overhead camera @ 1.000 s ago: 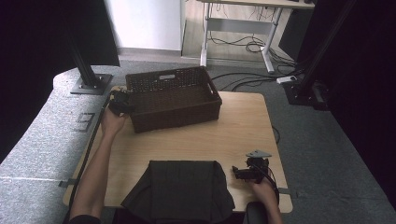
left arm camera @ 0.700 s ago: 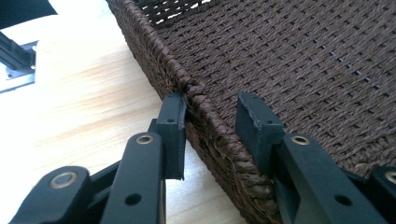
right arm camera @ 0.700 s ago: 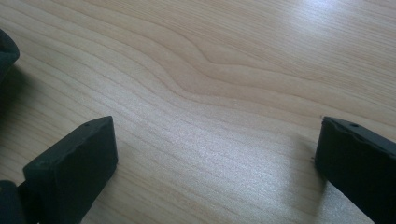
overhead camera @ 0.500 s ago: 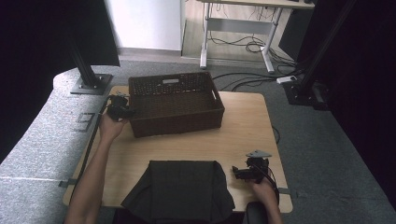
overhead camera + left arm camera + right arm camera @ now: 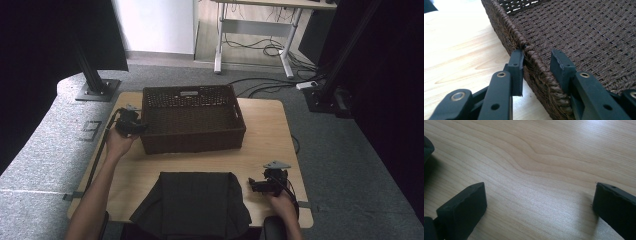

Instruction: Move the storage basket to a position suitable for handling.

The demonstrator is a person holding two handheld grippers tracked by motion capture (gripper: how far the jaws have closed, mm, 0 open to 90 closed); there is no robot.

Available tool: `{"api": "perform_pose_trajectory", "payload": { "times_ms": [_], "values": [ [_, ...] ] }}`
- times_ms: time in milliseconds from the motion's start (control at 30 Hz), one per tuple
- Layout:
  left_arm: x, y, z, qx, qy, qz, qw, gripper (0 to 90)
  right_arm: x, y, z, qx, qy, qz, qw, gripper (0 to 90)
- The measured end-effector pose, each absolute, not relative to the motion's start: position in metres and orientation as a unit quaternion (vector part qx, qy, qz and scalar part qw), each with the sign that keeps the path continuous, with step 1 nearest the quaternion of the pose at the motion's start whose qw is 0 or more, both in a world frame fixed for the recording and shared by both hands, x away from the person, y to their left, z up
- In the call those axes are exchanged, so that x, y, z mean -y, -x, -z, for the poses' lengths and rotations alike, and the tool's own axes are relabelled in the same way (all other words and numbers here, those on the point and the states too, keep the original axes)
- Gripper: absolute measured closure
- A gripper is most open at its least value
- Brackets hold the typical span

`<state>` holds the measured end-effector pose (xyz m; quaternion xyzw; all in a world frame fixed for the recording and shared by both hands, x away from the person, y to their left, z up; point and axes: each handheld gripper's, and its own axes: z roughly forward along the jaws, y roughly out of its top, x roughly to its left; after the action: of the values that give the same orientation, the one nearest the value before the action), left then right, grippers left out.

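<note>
Left hand-held gripper (image 5: 134, 125) is at the left end of the brown woven basket (image 5: 192, 117), jaws straddling the rim. In the left gripper view the left hand-held gripper (image 5: 537, 68) has one pad on the outside of the basket (image 5: 579, 32) wall, touching the braided edge. The other pad is inside, just beside the rim with a thin gap visible. So it's closed around the wall, outer pad in contact, and I can't tell if the inner pad is actually pressing.

Basket sits on the far half of the light wood worktop (image 5: 265, 145), long side across, slightly skewed. Inside shows bare weave. Left end is near the worktop's left edge; right end is well short of the right edge.

Right hand-held gripper (image 5: 265, 184) rests at the near right corner of the worktop, held in the person's right hand (image 5: 281, 204), grey three-cornered plate on top. In the right gripper view the right hand-held gripper (image 5: 539, 202) has its jaws wide apart with only bare worktop (image 5: 536, 157) between them. It's well apart from the basket.

A dark folded cloth (image 5: 192, 202) lies at the near edge, centre, between the two forearms, just beside the right hand-held gripper. The basket is apart from it, with a strip of bare wood between.
</note>
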<state>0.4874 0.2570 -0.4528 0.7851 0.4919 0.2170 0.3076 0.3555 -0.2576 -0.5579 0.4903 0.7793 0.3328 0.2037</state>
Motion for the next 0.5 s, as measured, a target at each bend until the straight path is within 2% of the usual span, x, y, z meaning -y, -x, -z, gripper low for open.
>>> {"api": "perform_pose_trajectory", "payload": {
  "times_ms": [500],
  "values": [
    [-0.255,-0.447,0.453,-0.462,-0.803,-0.206,0.316,64.0,0.257,-0.354,0.558,-0.78,-0.491,-0.332,0.203,0.0]
  ]
}}
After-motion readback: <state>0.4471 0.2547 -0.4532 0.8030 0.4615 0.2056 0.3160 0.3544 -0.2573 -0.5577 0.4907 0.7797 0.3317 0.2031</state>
